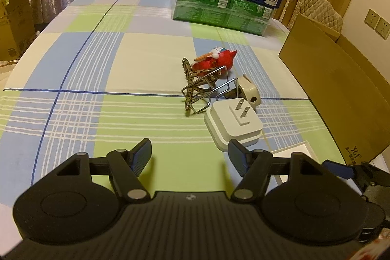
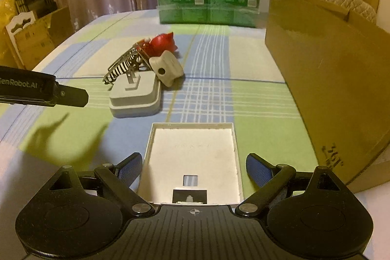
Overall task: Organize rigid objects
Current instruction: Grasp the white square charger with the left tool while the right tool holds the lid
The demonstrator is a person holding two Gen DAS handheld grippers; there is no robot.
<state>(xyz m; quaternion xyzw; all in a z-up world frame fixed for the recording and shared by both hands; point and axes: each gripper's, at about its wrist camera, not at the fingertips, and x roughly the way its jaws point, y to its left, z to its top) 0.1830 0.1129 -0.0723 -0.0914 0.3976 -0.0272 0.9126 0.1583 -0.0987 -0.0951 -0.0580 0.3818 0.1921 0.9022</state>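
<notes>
"361°" on the cardboard box (image 2: pixel 326 79); "enrobot.ai" on the left tool (image 2: pixel 73 96) body

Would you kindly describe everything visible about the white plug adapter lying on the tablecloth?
The white plug adapter is a squarish, round-cornered block, apparently smooth plastic, with a raised square pad carrying two flat metal prongs. It lies on its back on the checked tablecloth, prongs pointing up. The wire rack and a smaller beige plug sit close behind it; actual contact is unclear. Neither set of tongs touches it.
</notes>
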